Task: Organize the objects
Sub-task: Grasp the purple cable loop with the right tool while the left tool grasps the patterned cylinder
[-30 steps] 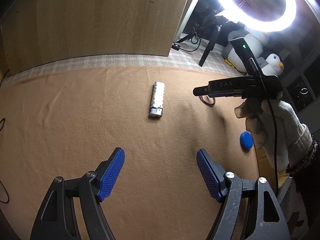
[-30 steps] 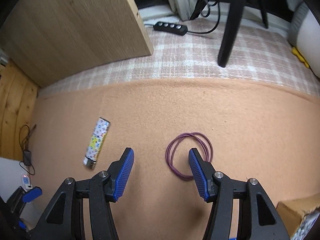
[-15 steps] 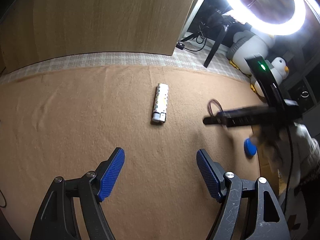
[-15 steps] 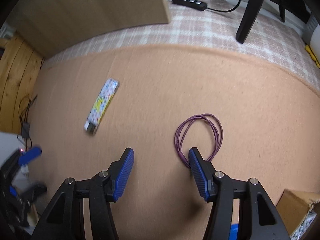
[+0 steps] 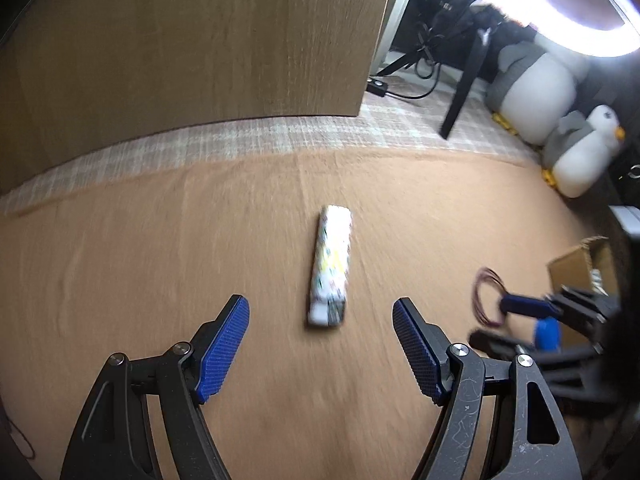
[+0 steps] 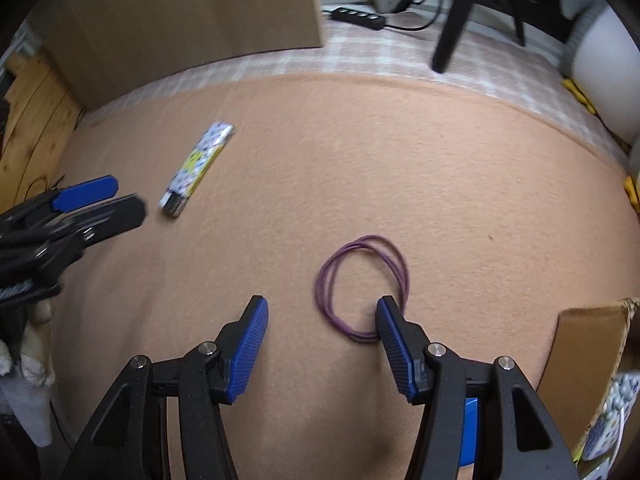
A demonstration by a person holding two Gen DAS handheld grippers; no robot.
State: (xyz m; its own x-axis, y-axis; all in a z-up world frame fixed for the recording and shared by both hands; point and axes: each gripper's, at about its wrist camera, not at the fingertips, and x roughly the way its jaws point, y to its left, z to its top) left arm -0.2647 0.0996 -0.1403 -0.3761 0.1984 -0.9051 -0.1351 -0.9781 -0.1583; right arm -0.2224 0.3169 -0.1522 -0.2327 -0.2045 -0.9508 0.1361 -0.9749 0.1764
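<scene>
Penguin plushes (image 5: 576, 156), ring light (image 5: 560, 4), power strip (image 6: 358, 18).

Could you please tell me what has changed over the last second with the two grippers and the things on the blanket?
The left gripper has closed in on the patterned lighter, now lined up between its open jaws. The right gripper has shifted so the purple band lies ahead. Nothing grasped or released; lighter and band lie unmoved.

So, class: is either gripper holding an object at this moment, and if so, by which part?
Nothing is held. The left gripper is open above the lighter; the right gripper is open over the purple rubber band, which lies flat on the cloth.
</scene>
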